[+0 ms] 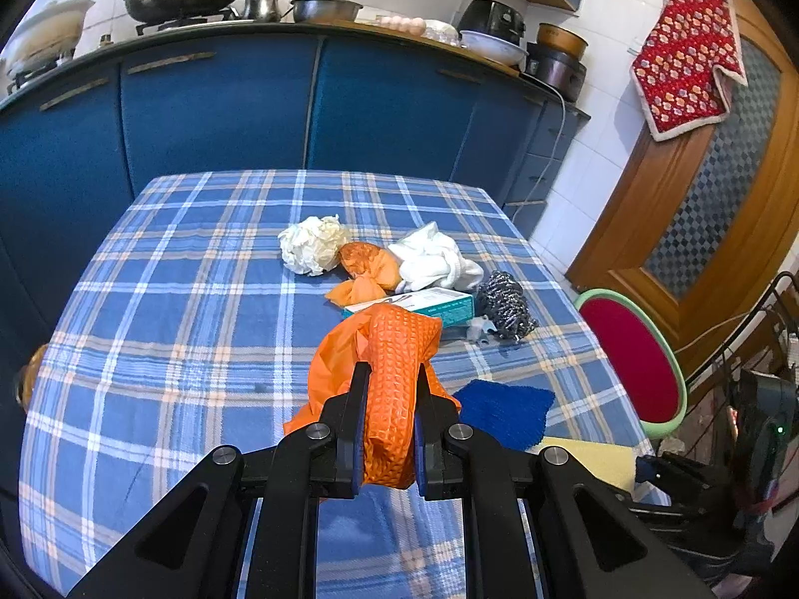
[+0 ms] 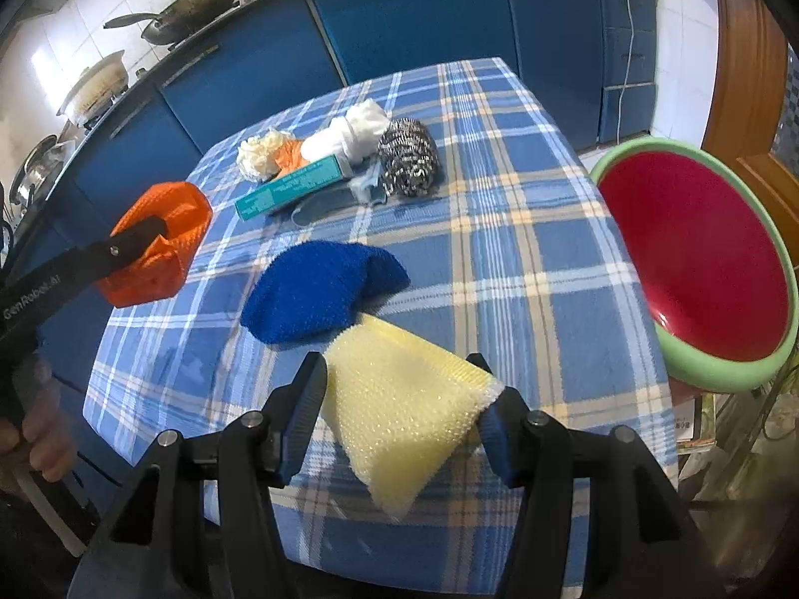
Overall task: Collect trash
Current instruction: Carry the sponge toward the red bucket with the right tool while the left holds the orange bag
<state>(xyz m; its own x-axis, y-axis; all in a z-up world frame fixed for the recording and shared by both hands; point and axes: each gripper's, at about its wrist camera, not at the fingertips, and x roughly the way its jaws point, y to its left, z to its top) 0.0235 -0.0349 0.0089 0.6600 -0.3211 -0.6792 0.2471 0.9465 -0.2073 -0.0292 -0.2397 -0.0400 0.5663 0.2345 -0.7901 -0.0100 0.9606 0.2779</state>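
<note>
Checked tablecloth — left gripper arm reads "GenRobot.AI".

Woven checked tablecloth, coiled metal scourer

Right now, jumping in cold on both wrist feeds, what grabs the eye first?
The crumpled orange textured plastic bag clamped in the left gripper, held above the blue plaid tablecloth. Next, the pale yellow sponge cloth between the right gripper's spread fingers near the table's front edge, a blue knitted cloth just beyond it. Off the right side stands a red bowl with a green rim.
</note>
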